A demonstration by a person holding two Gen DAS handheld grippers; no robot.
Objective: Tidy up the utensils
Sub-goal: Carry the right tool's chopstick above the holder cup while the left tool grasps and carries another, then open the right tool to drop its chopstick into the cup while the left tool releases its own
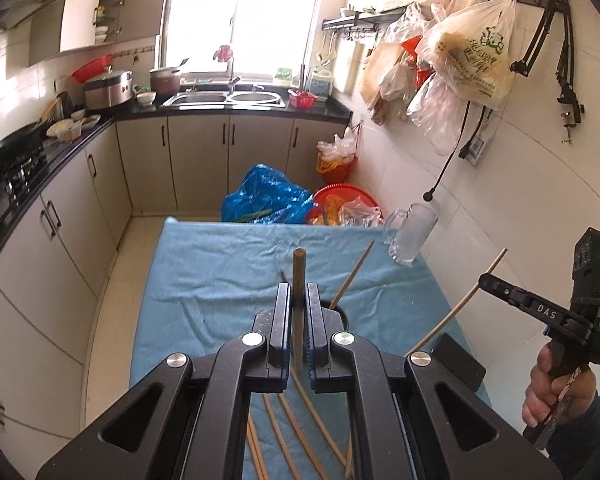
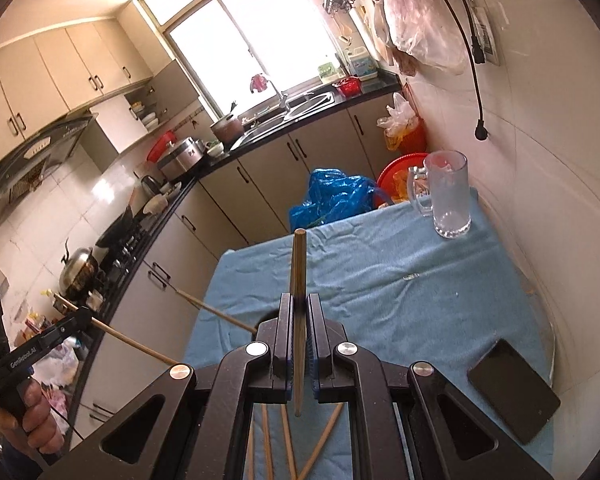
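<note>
Blue-clothed table [image 1: 204, 280], claws [image 1: 299, 296] gripping chopsticks [image 1: 299, 276]

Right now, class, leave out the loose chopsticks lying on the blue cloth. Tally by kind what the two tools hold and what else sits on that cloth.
Held chopsticks: 2, one in the left tool and one in the right tool
Glass mug: 1
Black phone: 1
Total: 4
</note>
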